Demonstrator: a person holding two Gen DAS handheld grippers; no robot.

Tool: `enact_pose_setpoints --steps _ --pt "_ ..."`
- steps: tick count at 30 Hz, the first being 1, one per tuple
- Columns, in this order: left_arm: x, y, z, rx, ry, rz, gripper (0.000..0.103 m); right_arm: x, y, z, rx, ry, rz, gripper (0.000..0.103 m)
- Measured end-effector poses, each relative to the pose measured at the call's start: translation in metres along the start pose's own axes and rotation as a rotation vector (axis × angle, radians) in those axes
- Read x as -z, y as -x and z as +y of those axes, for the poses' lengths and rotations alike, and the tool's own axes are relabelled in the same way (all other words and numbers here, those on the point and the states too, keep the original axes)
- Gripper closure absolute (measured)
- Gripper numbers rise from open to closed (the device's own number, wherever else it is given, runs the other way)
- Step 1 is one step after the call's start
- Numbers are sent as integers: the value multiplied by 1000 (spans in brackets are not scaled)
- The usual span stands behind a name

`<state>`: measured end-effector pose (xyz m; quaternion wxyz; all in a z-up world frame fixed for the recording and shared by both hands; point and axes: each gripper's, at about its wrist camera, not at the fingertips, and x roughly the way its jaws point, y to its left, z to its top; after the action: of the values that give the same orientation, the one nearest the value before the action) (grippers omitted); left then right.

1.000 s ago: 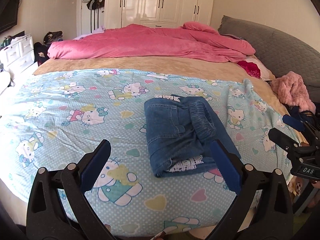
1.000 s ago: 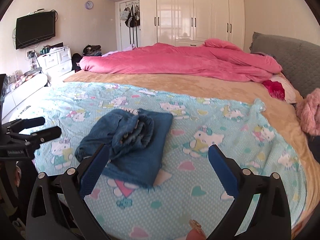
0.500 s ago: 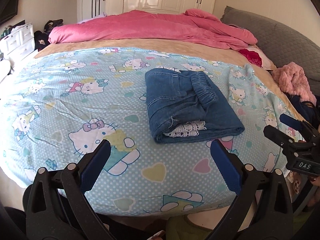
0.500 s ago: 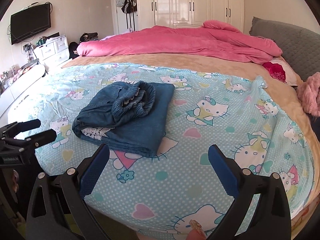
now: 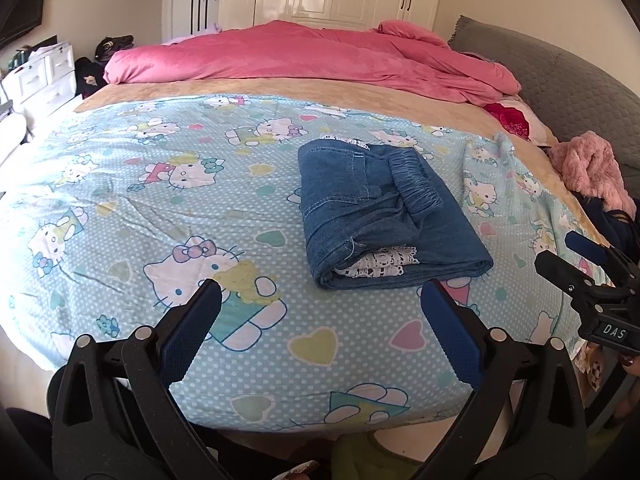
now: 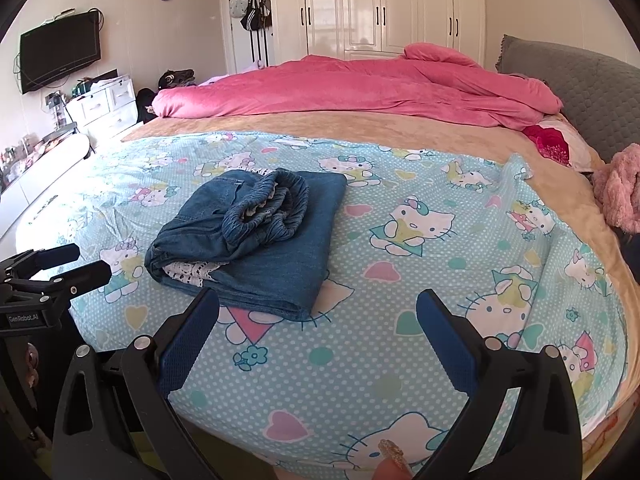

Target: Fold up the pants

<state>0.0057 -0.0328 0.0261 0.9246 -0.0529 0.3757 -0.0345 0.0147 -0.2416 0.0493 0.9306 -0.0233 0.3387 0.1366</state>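
Note:
The blue denim pants lie folded into a compact stack on the light-blue cartoon-cat sheet, with the elastic waistband on top and white lace lining showing at the near end. They also show in the right wrist view. My left gripper is open and empty, held back near the bed's front edge, apart from the pants. My right gripper is open and empty, also back at the front edge. Each gripper shows in the other's view, the right gripper and the left gripper.
A pink duvet lies bunched across the far side of the bed. A grey headboard and a pink fluffy garment are at the right. White drawers, a wall TV and white wardrobes stand beyond.
Both grippers have pulled back and away from the bed, so the bed's front edge now shows. The folded pants have not moved.

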Motion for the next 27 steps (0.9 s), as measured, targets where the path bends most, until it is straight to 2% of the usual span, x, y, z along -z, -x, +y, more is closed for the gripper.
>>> enact_pose_setpoints --steps 13,27 --pt "0 -1 3 -15 8 7 9 -2 3 1 8 -3 -5 4" --pt "-1 2 3 7 11 -1 9 -1 2 1 14 0 -1 4"
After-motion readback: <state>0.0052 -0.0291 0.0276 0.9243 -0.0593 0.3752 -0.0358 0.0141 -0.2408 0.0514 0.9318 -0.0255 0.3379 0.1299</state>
